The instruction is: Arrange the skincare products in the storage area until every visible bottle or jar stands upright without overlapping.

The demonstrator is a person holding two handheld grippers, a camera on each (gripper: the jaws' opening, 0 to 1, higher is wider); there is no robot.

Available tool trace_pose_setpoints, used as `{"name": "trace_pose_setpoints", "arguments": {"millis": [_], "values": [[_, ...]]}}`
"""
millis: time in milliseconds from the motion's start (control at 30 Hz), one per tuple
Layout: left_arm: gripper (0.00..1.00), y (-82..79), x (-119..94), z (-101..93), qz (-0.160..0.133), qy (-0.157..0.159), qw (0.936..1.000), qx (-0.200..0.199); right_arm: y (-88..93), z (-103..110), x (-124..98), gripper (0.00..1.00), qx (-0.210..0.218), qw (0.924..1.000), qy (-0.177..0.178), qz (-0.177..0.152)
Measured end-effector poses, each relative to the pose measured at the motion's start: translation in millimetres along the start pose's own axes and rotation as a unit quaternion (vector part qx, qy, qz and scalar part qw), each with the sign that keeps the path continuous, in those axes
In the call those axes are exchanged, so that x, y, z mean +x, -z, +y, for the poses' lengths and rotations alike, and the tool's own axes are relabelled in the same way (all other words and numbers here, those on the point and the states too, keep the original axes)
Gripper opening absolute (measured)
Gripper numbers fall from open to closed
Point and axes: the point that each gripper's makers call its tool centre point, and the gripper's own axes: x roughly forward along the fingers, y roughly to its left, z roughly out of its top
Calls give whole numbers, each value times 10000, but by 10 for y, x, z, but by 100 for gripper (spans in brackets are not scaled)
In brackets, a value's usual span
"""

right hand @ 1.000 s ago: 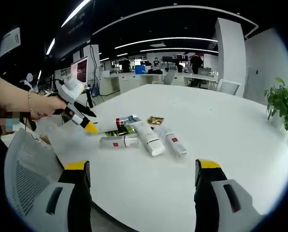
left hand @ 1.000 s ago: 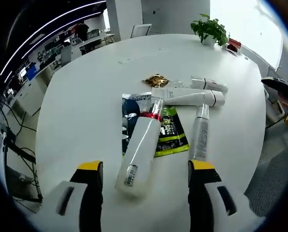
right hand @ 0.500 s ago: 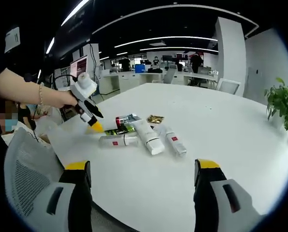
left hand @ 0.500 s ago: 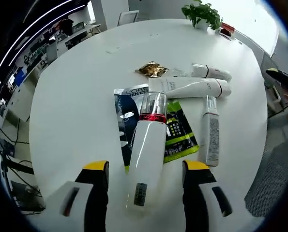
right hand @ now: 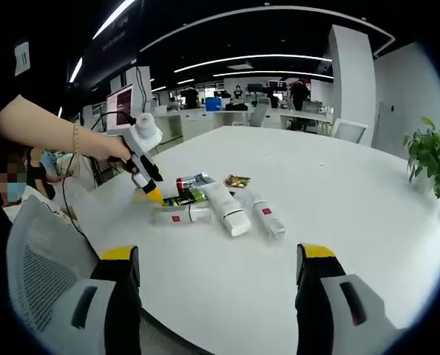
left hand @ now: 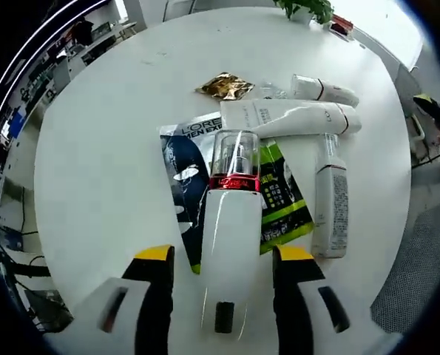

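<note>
Left gripper view: left gripper (left hand: 221,292) straddles the base of the pump bottle (left hand: 229,251), jaws apart on either side, not visibly clamped; judged lined up to grab and stand it. Bottle lies flat, clear cap toward 12 o'clock, overlapping the sachets (left hand: 186,159). Tubes (left hand: 290,118) lie flat at 1–3 o'clock, all on the white table (left hand: 94,148). Right gripper view: right gripper (right hand: 216,296) hangs back, jaws wide apart and empty, well away from the pile, showing a hand (right hand: 112,148) tilting the left gripper down.

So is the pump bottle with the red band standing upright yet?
No, the pump bottle lies flat across the sachets, between the left gripper's open jaws.
</note>
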Motion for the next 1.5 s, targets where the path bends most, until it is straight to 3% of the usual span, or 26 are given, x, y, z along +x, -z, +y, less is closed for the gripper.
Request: {"name": "trace_pose_setpoints", "arguments": {"millis": [467, 700, 967, 1033, 1067, 1133, 1400, 1500], "values": [[44, -68, 70, -7, 587, 301, 9970, 399, 8, -4, 5, 86, 14, 10000, -7, 27], [45, -18, 42, -42, 723, 325, 9957, 486, 15, -4, 10, 86, 14, 10000, -19, 56], [33, -11, 31, 16, 801, 293, 9957, 358, 17, -2, 11, 86, 3, 10000, -21, 60], [26, 6, 24, 47, 841, 228, 9953, 433, 17, -4, 10, 85, -2, 10000, -10, 65], [26, 13, 15, 147, 888, 37, 9922, 870, 19, -5, 11, 85, -4, 10000, -8, 65], [25, 11, 56, 70, 853, 197, 9944, 600, 18, -4, 11, 85, -11, 10000, -9, 63], [25, -7, 65, 78, 797, 226, 9949, 571, 18, -10, 10, 85, -49, 10000, 18, 77], [25, -35, 75, 86, 632, 207, 9967, 456, 14, -16, 7, 85, -68, 9999, 35, 70]]}}
